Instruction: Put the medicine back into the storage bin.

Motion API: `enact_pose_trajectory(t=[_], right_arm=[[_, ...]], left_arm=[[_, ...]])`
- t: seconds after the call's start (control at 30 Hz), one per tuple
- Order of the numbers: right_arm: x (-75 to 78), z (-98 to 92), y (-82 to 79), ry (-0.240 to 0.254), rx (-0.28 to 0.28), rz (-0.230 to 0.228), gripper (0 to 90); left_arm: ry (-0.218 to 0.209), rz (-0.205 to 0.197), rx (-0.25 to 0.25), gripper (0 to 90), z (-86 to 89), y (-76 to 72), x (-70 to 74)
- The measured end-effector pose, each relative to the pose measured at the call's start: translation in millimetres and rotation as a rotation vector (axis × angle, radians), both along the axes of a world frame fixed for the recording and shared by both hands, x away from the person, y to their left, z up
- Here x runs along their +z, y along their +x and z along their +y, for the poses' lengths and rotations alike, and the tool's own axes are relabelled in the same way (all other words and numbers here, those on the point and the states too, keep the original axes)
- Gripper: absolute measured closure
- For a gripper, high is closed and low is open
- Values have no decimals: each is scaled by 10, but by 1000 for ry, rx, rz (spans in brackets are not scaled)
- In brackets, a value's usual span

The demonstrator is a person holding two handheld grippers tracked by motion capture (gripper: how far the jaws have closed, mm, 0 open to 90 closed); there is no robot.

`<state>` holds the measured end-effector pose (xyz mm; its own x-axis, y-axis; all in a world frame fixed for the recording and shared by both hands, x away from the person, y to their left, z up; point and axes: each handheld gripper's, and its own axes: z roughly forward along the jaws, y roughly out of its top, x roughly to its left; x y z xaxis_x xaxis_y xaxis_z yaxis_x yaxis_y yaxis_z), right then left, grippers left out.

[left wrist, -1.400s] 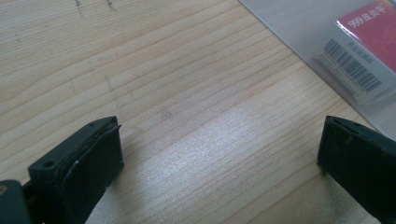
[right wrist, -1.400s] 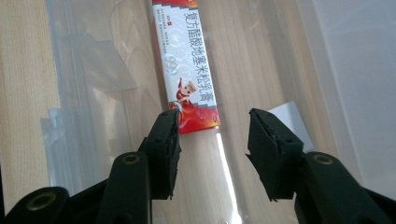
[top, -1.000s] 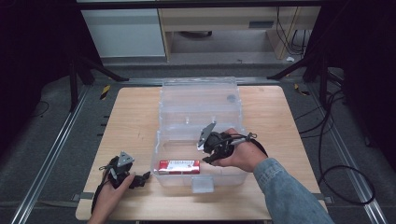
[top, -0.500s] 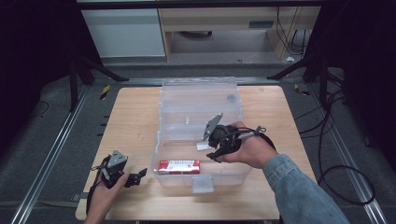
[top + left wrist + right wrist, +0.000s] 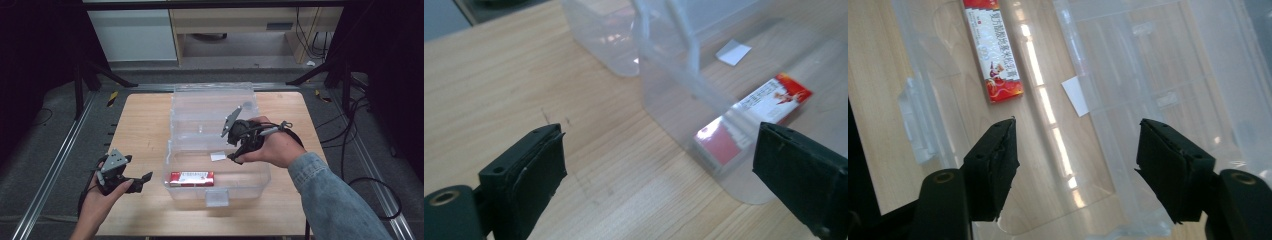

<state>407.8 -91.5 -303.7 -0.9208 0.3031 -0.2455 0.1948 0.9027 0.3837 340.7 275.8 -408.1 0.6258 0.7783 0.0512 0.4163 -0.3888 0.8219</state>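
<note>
A clear plastic box point(image 5: 217, 192) stands on the wooden table with its lid point(image 5: 215, 107) folded open behind it. On the box floor near the front wall lies a red and white packet point(image 5: 192, 178) point(image 5: 769, 100) point(image 5: 993, 50). A white slip point(image 5: 218, 156) point(image 5: 1075, 95) lies behind the packet. My right gripper point(image 5: 235, 150) point(image 5: 1075, 160) hovers over the box, open; its jaws have just been opening, with nothing between them. Off the box's left front corner my left gripper point(image 5: 140, 180) point(image 5: 659, 175) is raised above the table, open and empty; its jaws have just closed a little.
Bare tabletop point(image 5: 145, 125) lies left of the box, and a strip shows to its right. Metal rails point(image 5: 65, 150) run along the table's left and right sides. Dark stand legs and cables lie on the floor around the table, with cabinets beyond.
Both hands have risen. The right gripper lifted away from the red packet and its jaws spread wider. The packet stays where it lay in the box.
</note>
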Motion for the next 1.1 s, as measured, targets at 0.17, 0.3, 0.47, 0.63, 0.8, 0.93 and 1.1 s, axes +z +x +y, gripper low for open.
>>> enact_pose_trajectory(t=[0.17, 0.3, 0.47, 0.63, 0.8, 0.93, 1.1], right_arm=[[88, -33, 44, 11, 2, -17, 377], [142, -71, 101, 6, -6, -41, 457], [190, -128, 215, -6, -15, -53, 559], [206, -176, 377, -21, -34, -95, 615], [156, -179, 557, -43, -47, -111, 649], [134, -170, 688, -64, -39, -124, 657], [71, -176, 878, -66, -44, -112, 632]], left_arm=[[19, -13, -72, 103, -130, -22, 220], [48, -18, -131, 142, -267, -62, 320], [91, -23, -203, 198, -426, -91, 365], [89, 4, -272, 251, -572, -95, 357], [114, 48, -356, 282, -786, -50, 258], [155, 70, -383, 297, -893, -17, 185], [202, 107, -425, 296, -972, -17, 91]])
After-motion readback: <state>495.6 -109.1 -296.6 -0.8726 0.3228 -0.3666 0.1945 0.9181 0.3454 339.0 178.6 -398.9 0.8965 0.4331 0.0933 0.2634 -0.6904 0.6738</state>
